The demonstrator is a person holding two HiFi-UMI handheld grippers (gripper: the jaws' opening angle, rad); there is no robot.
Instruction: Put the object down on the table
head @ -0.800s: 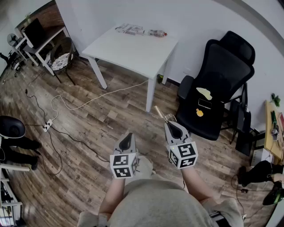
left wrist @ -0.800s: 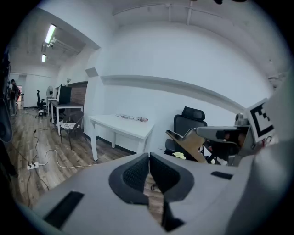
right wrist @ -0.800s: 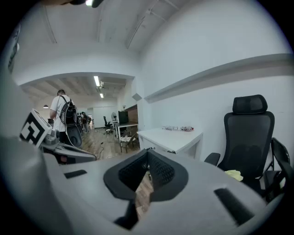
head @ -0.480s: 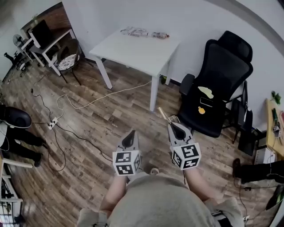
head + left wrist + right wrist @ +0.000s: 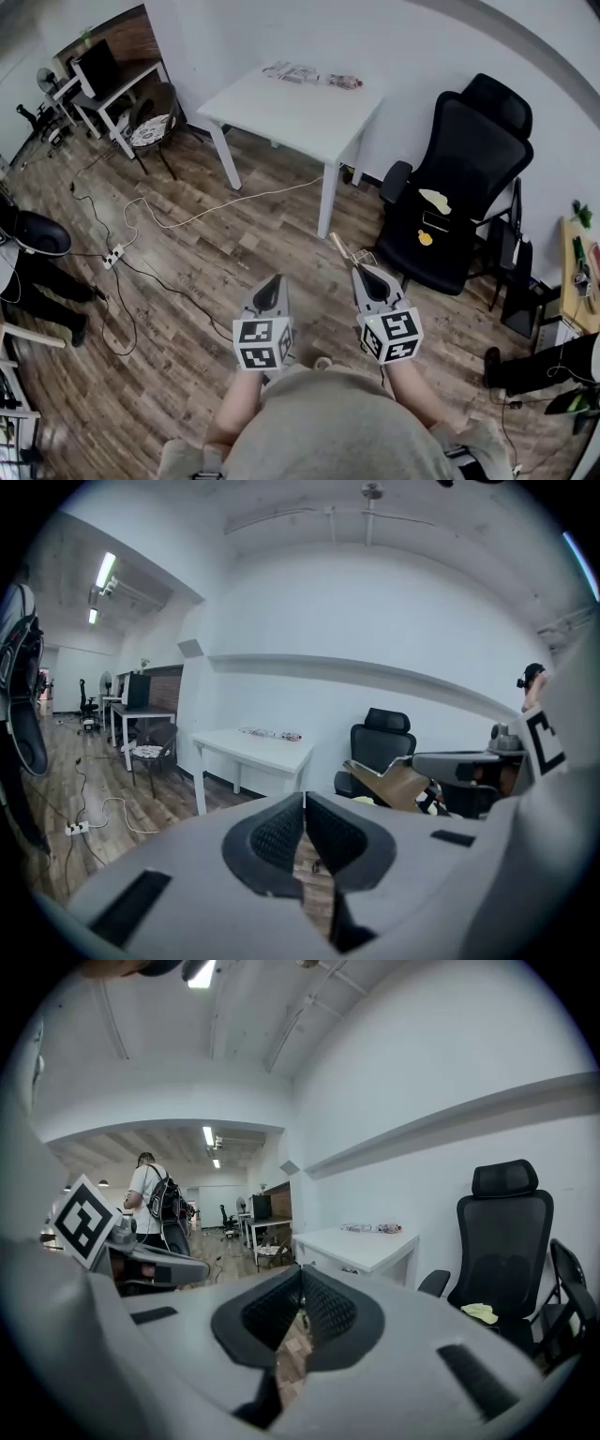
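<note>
My right gripper is held at waist height over the wood floor, shut on a thin tan wooden piece that sticks out ahead of its jaws. From the left gripper view the piece looks flat and angled up to the left. In the right gripper view the gripper has its jaws together, and they hide the piece. My left gripper is beside it, shut with nothing in it. The white table stands ahead, well beyond both grippers.
A few small items lie at the table's far edge. A black office chair with a yellow thing on its seat stands to the right. Cables and a power strip lie on the floor at left. A person stands behind.
The head view has shifted, with the table and chair sliding slightly right and down. Both grippers keep the same stance, and the tan piece stays in the right one.
</note>
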